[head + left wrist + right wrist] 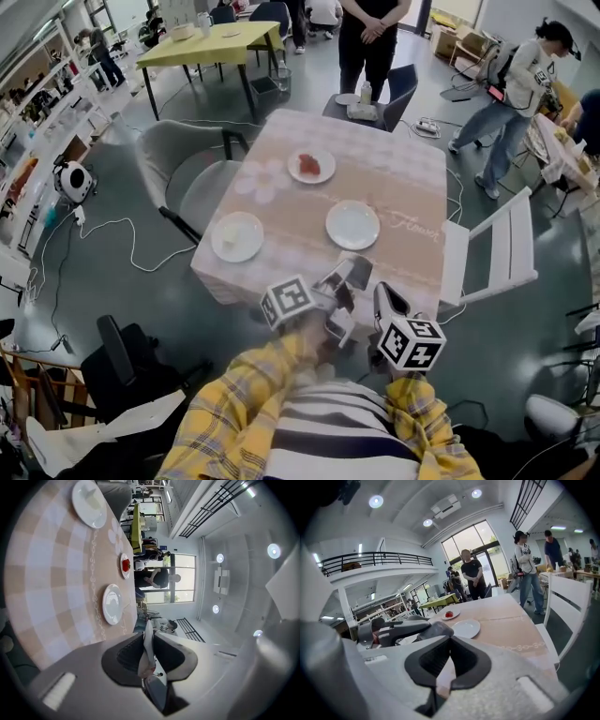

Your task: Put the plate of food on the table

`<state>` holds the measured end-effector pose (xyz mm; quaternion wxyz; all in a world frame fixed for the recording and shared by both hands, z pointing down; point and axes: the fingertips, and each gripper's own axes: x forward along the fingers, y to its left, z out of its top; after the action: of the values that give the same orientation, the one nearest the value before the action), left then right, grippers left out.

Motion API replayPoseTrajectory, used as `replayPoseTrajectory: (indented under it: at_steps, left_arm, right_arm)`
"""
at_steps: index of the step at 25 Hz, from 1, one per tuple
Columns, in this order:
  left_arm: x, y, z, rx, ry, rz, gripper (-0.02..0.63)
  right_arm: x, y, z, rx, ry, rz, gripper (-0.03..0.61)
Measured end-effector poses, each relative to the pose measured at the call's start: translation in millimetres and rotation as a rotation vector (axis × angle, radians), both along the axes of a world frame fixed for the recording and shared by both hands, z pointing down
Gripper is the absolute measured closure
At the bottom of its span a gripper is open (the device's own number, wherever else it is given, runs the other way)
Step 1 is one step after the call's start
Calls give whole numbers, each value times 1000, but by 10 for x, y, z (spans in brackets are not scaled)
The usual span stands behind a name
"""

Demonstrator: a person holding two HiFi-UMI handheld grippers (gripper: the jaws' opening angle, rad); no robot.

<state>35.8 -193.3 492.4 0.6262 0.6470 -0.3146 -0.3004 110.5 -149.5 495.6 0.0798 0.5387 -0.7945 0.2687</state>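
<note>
Plate of food sits on the table already, toward the far side and near the middle, with a red helping on its white surface. It shows again in the left gripper view and in the right gripper view.

Nearer the person lies an empty white plate, and off to the left a third plate carries something pale that I cannot identify. All three stand well apart on a checked pink-and-cream tablecloth.

A cursive word runs along the cloth beside the empty plate (it looks like "Flower", though it is too small to be sure). No other writing can be read; the cubes on the grippers bear only black-and-white square markers.

The left gripper is at the table's near edge, lying sideways, and its own view shows the jaws pressed together with nothing between them. The right gripper is just beside it, a little nearer the person, jaws likewise closed and empty.

A white slatted chair stands at the table's right and a grey chair at its left. A person in black stands beyond the far edge, hands clasped
</note>
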Motion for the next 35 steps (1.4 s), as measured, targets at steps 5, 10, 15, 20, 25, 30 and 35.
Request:
replayPoseTrajectory:
  at_steps: [5, 10, 15, 20, 25, 30, 35]
  left_arm:
    - [105, -232, -36, -1, -6, 23, 555]
    - [173, -418, 23, -3, -18, 40, 555]
    - [206, -624, 159, -20, -35, 41, 555]
    - [163, -870, 304, -57, -27, 5, 555]
    - [73, -1118, 501, -120, -15, -28, 555]
    - [43, -1351, 641, -161, 6, -38, 555]
    - [28, -1454, 827, -240, 8, -37, 555]
  right_arm:
    - [60, -176, 21, -12, -1, 32, 583]
    - [91, -314, 97, -35, 6, 51, 583]
    - [109, -523, 155, -52, 7, 64, 583]
    - [94, -771, 170, -71, 0, 72, 583]
    - [6, -1005, 272, -94, -1, 60, 583]
    - [-76, -1228, 370, -113, 0, 56, 583]
    - [-41, -1370, 449, -130, 13, 63, 583]
